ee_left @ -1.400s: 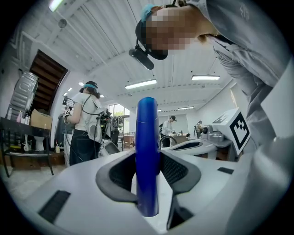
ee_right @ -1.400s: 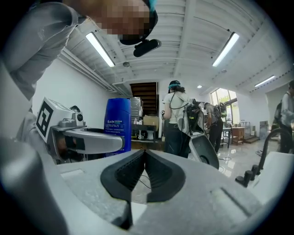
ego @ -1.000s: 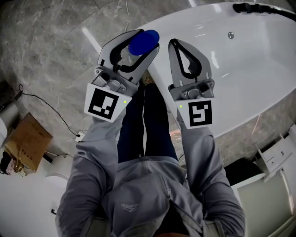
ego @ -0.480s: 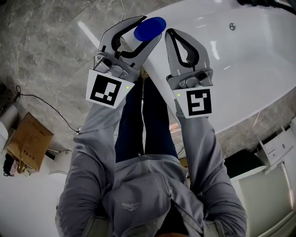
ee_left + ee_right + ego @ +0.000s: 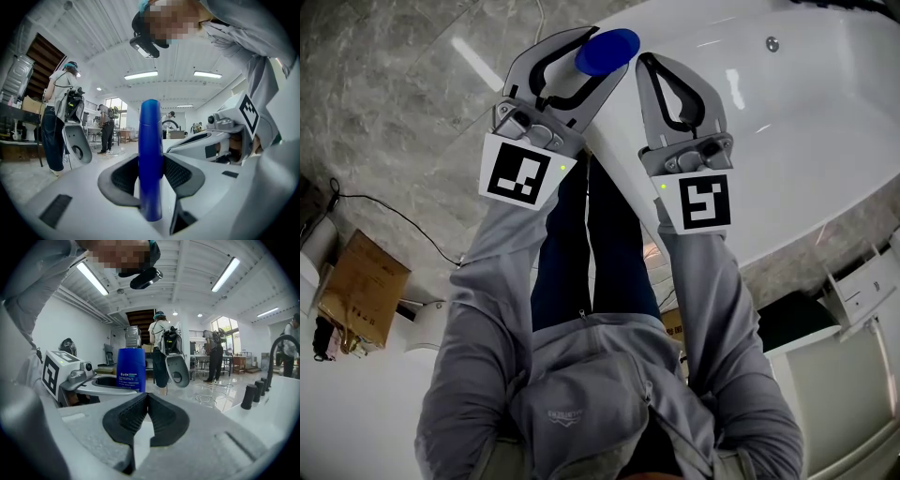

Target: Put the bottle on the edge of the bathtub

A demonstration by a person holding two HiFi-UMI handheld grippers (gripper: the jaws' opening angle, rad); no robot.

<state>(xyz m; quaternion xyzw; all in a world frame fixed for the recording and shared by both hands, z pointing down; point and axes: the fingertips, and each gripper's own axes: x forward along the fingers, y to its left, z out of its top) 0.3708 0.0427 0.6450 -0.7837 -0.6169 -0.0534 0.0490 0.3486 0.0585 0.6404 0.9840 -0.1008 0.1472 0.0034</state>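
Head view. The left gripper (image 5: 598, 58) pinches a blue plastic bottle (image 5: 609, 49), seen from above as a blue oval between the two jaw tips. The bottle sits over the left end of the glossy white bathtub (image 5: 825, 202), at its rim. Whether it touches the rim cannot be told. The right gripper (image 5: 652, 70) is just beside it, over the tub, jaws pressed together and empty. Both arms are in grey sleeves (image 5: 492, 272). Grey marble floor (image 5: 403, 103) to the left, with a black cable (image 5: 394, 217) and a brown cardboard box (image 5: 356, 286).

Left gripper view. The bottle stands upright between the jaws, narrow side to the camera. The dark ribbed pads (image 5: 180, 173) press on it from both sides. The right gripper lies close by on the right with its marker cube showing. People stand in the room behind.

Right gripper view. The dark pads (image 5: 161, 416) meet along a closed seam with nothing between them. To the left the bottle shows a white-printed label and is upright in the left gripper. Black tap fittings (image 5: 248, 397) stand on the tub edge at right. One person stands beyond the bottle, and others further back.
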